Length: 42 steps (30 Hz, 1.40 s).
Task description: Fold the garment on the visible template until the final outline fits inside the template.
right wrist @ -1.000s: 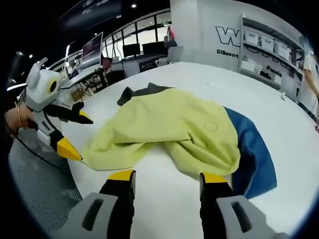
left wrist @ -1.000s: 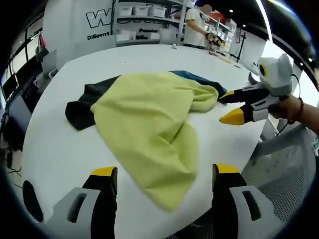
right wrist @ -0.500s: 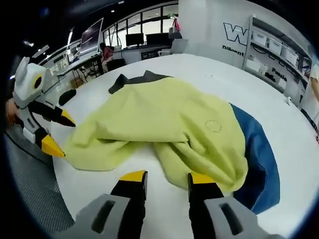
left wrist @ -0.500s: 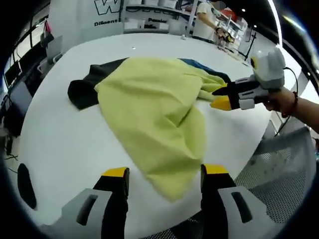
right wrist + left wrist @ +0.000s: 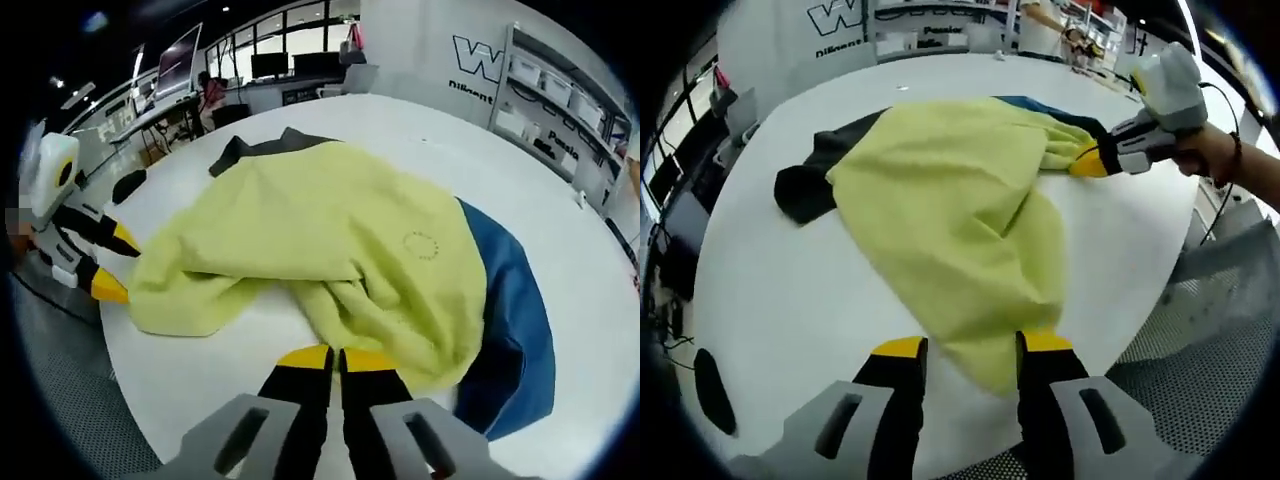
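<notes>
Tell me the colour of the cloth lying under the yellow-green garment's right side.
Blue cloth, clearest in the right gripper view.

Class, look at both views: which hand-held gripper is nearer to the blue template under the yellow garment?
Right. The right gripper is at the garment edge, right beside the blue template. The left gripper is at the garment's opposite corner, far from the template.

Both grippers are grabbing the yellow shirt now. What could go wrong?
The yellow garment lies bunched on the white table, its near corner at the table's edge, where the left gripper is closing; a tug could drag it off. The right gripper looks shut on a thick fold, so it might lift several layers together and leave the fold lumpy.
</notes>
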### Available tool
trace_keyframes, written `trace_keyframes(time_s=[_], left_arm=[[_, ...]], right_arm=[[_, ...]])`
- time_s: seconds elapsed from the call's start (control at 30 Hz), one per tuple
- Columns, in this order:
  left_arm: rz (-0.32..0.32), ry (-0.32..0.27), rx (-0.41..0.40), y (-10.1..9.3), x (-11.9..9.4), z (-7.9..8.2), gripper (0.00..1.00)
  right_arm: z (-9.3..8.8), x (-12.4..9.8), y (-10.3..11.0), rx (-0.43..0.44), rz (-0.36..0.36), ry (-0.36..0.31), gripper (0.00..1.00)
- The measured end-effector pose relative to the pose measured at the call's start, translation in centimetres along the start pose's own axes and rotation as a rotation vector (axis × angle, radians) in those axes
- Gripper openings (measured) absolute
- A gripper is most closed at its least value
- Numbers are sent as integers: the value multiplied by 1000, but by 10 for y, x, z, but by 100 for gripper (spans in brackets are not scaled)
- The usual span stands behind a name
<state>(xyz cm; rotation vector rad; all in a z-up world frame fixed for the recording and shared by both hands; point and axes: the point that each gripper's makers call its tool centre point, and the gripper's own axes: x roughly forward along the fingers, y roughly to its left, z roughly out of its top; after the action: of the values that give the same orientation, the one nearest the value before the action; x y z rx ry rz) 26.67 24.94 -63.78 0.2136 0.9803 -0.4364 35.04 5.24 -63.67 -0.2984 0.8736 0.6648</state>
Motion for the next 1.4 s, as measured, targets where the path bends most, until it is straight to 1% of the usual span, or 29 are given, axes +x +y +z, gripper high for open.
trace_keyframes(time_s=[0.03,0.07,0.1,0.17,0.23,0.27,0.37,0.47,0.6,0.7,0.73,0.77,0.8,0.83,0.87,0.9,1.0,1.13,1.17,1.23,1.3,1.33,1.37,1.4], left_arm=[[17,13,16,4,0,-2,31],[19,15,26,5,0,-2,29],[21,11,26,6,1,-1,28],[23,9,26,7,1,-1,26],[21,5,33,8,1,-1,24],[22,0,41,8,1,0,23],[16,1,27,7,1,-2,4],[27,11,23,11,-1,-4,4],[36,3,29,20,-8,-3,4],[58,-4,19,32,-17,0,4],[64,-9,16,37,-21,1,4],[65,-10,16,38,-22,1,4],[72,-21,19,43,-25,3,4],[76,-19,21,46,-27,3,4],[82,-18,29,49,-30,3,4],[89,-22,34,52,-32,4,4],[101,-31,41,59,-35,6,4],[115,-19,51,70,-36,8,4],[113,-21,50,71,-36,9,4],[101,-41,45,71,-37,15,4],[101,-41,50,72,-34,19,4],[112,-34,62,74,-32,21,4],[116,-33,69,75,-31,23,4],[116,-35,73,75,-29,26,4]], right_arm=[[-1,-1,1,-10,9,12,0],[-1,-4,3,-23,14,20,0],[0,-8,7,-44,37,25,0],[1,-13,14,-54,74,35,0],[2,-18,15,-60,85,48,0],[1,-22,16,-77,97,66,0],[2,-31,16,-89,121,91,0],[6,-41,16,-102,144,98,0],[7,-52,18,-126,181,109,0],[-2,-60,19,-180,218,154,0],[-4,-63,21,-199,233,158,0],[-7,-67,23,-205,260,165,0],[-10,-69,24,-203,268,174,0],[-12,-71,25,-209,277,180,0],[-18,-74,27,-230,306,196,0],[-21,-76,27,-238,316,205,0],[-27,-80,26,-224,340,214,0],[-30,-80,13,-176,315,213,0],[-28,-78,7,-165,289,196,0],[-25,-73,2,-138,272,178,0],[-24,-69,-3,-116,260,167,0],[-23,-64,-8,-102,239,155,0],[-22,-62,-10,-93,233,156,0],[-19,-58,-15,-87,215,140,0]])
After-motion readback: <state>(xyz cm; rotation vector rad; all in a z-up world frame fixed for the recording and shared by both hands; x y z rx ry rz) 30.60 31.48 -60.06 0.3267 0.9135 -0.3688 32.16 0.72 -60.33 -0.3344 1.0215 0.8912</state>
